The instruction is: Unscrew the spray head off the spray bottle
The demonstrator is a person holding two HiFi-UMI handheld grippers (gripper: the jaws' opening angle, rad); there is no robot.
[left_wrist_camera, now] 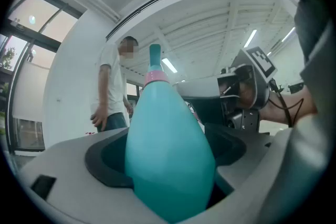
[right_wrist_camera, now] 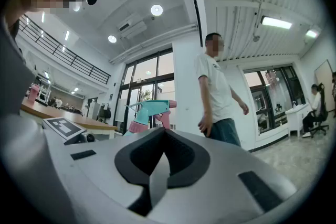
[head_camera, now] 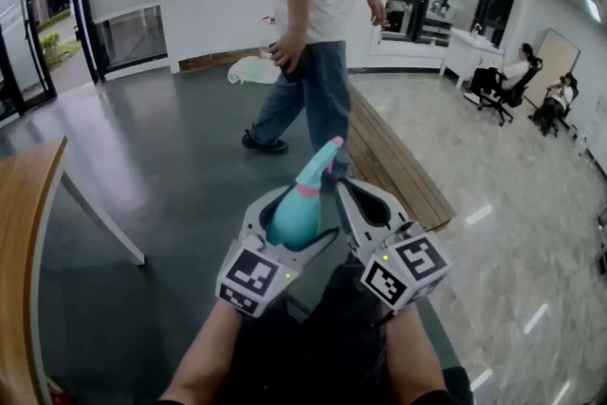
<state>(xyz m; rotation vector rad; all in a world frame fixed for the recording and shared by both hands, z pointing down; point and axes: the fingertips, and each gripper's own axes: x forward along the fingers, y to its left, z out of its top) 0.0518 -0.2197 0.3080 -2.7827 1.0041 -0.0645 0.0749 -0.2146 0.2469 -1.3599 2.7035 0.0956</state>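
Dark glossy floor [head_camera: 161, 194] spreads below us, with a person [head_camera: 315, 24] standing beyond. We hold the teal spray bottle [head_camera: 296, 215] in the air, its body pinched by our left hand-held gripper [head_camera: 290, 223], its spray head [head_camera: 325, 155] pointing away. Our right hand-held gripper [head_camera: 337, 190], jaws pressed together and empty, sits just beside the head.

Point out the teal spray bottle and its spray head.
The teal plastic spray bottle [left_wrist_camera: 168, 157]: left gripper view, on its body.
The teal and pink spray head [right_wrist_camera: 151, 108]: right gripper view, on its teal housing.
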